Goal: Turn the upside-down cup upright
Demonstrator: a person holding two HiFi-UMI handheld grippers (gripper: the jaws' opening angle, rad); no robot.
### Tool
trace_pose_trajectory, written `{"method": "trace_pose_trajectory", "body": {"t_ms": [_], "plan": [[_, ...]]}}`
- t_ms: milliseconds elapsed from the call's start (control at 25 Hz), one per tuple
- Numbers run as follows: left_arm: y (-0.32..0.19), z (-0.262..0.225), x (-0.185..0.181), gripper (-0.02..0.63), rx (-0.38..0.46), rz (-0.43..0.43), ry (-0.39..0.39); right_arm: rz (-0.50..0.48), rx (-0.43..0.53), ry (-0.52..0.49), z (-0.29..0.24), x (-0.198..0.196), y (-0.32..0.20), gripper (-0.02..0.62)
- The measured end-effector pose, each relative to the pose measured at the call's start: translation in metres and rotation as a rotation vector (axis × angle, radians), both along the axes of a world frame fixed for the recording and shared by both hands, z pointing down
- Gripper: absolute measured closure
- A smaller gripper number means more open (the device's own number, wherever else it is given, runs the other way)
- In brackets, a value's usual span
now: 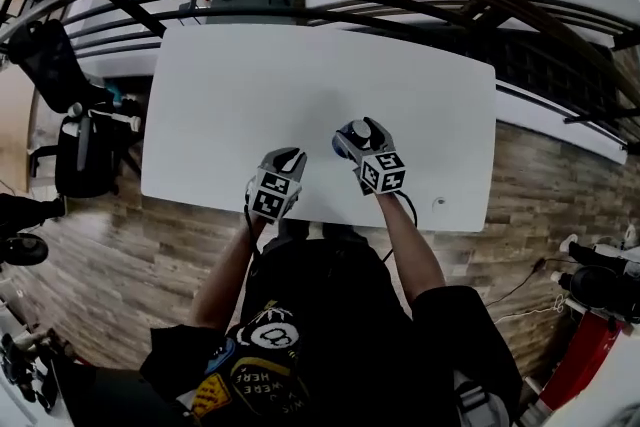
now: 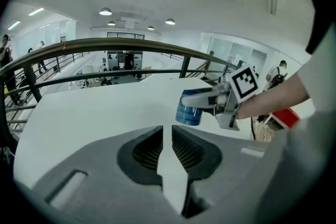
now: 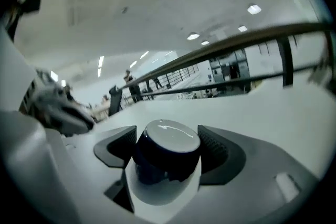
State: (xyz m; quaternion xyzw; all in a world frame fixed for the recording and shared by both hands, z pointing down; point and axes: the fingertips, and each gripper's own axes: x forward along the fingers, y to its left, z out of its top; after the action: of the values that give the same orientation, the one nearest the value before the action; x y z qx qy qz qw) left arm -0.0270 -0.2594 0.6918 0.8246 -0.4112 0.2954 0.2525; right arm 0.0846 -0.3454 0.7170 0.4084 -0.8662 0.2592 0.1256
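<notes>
Left gripper: grey fingers only narrowly apart, nothing between them, bare white rectangular worktop showing through the slit. It hangs near the worktop's 6 o'clock edge, at about 8 o'clock from the cup and not touching it.

Small dark-blue glazed cup: seen at 1 o'clock from the left fingers, carried in the other gripper just over the worktop. Whether its underside touches the surface is hidden by the left gripper's body.

Right gripper: fingers clamped on the cup from both sides, high on its wall. A pale glossy round face of the cup points up; probably the mouth, so the flip looks done, but I cannot be sure it is not the base.

Step in hand, as I read it: setting down.
- Keep the cup's axis vertical and lower it straight.
- Let the whole bottom ring land flat before loosening.
- Spread the fingers evenly and draw back towards 6 o'clock without brushing the rim.
- Left gripper keeps clear.
</notes>
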Motion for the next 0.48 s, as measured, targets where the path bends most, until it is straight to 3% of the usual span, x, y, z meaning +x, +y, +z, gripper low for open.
{"method": "trace_pose_trajectory", "body": {"t_ms": [80, 200, 360, 480], "plan": [[0.010, -0.003, -0.011, 0.551, 0.003, -0.003, -0.017, -0.016, 0.123, 0.239, 0.022, -0.001, -0.002, 0.233], [0.027, -0.007, -0.032, 0.551, -0.009, -0.027, -0.019, 0.001, 0.221, 0.378, 0.035, -0.007, -0.010, 0.232], [0.038, -0.005, -0.043, 0.551, -0.034, -0.045, 0.009, -0.057, 0.327, 0.412, 0.034, -0.019, -0.023, 0.227], [0.044, -0.008, -0.041, 0.552, -0.035, -0.019, 0.028, -0.035, 0.238, 0.357, 0.032, -0.021, -0.015, 0.230]]}}
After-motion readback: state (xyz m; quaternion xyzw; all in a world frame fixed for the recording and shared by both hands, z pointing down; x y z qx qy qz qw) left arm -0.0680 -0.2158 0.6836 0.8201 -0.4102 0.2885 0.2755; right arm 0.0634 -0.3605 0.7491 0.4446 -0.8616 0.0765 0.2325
